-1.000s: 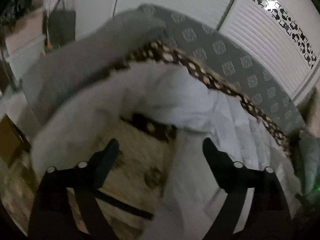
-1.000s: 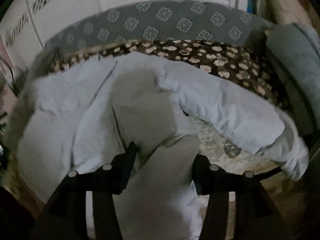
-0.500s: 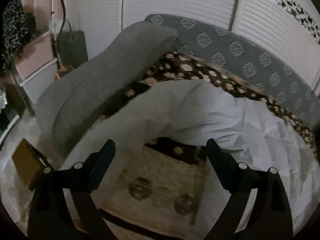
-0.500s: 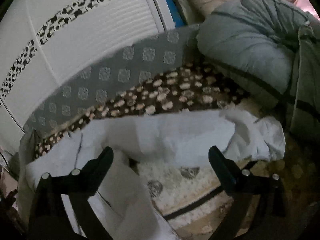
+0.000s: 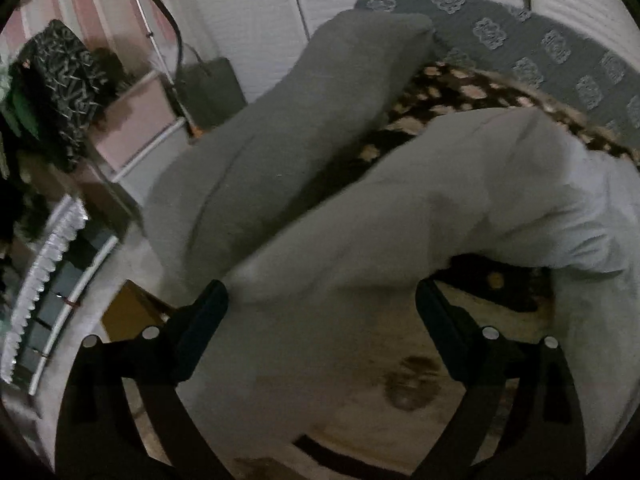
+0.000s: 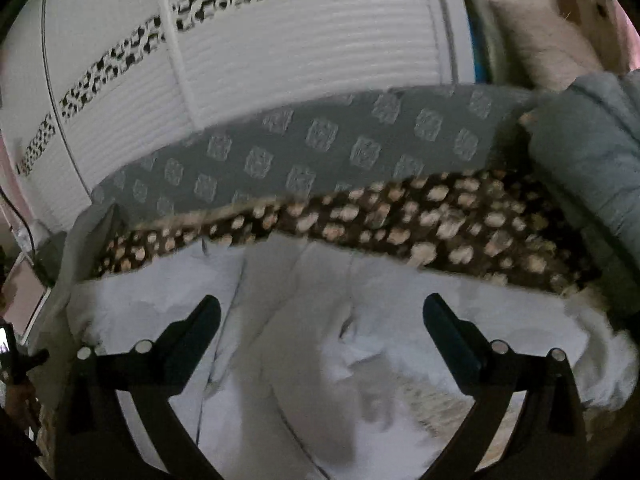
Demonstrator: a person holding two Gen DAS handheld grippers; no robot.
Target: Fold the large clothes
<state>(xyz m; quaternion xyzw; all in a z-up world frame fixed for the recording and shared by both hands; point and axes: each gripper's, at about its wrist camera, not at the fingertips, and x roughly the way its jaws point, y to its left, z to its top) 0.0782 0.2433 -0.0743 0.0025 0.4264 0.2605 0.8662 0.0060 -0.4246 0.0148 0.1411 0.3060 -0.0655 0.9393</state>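
The white garment (image 6: 328, 344) lies rumpled on a spotted brown blanket (image 6: 440, 220) covering the bed, one long part (image 5: 400, 216) draped toward the left gripper (image 5: 320, 300). Both grippers are spread wide with nothing pinched; the right gripper (image 6: 320, 312), whose jaws have just been opening, hangs over the cloth. A grab now could likely catch several layers or the blanket beneath, spoiling the fold. A grey cushion (image 5: 288, 136) crowds the left side, a grey-blue bundle (image 6: 592, 152) the right.
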